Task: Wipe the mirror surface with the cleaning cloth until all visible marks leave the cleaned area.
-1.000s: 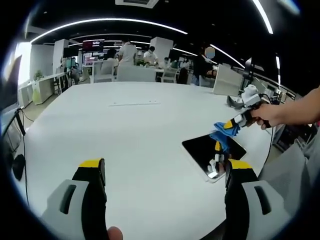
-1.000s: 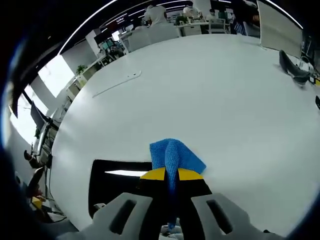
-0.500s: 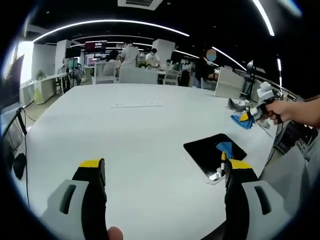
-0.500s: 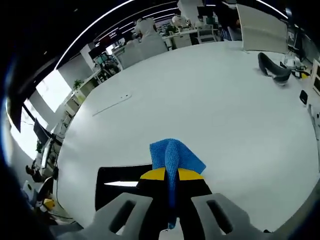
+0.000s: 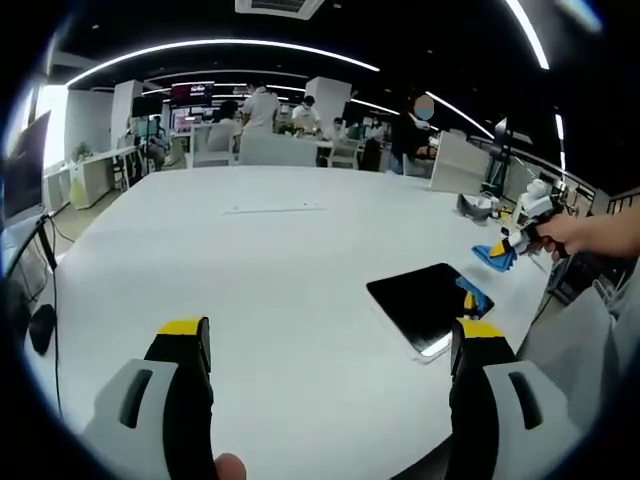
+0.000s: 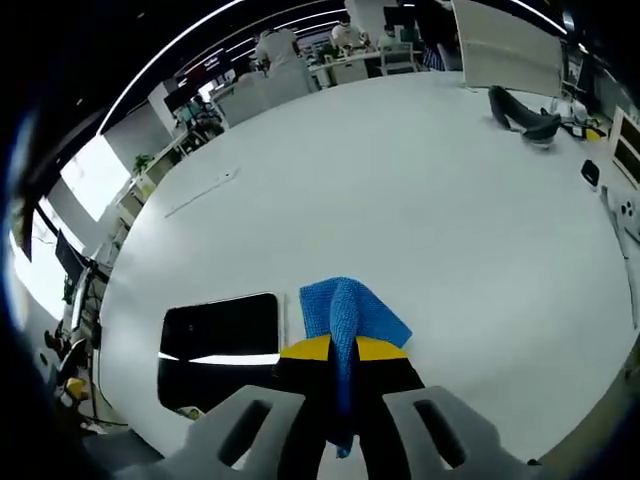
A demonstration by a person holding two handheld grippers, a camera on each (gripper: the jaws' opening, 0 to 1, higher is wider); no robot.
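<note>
A flat dark mirror lies on the white table near its right edge; the right gripper view has the mirror at lower left, reflecting a light strip. My right gripper is shut on a blue cleaning cloth, held over bare table to the right of the mirror. In the left gripper view that gripper and the cloth hang beyond the mirror's far right corner, in a person's hand. My left gripper is open, with nothing between its jaws, short of the mirror.
A thin white strip lies on the table farther back. A dark curved object sits at the table's far edge near a white panel. People, desks and chairs stand beyond the table.
My right gripper with the cloth has lifted off the mirror and moved away to the right, past its edge. My left gripper stays open and still.
</note>
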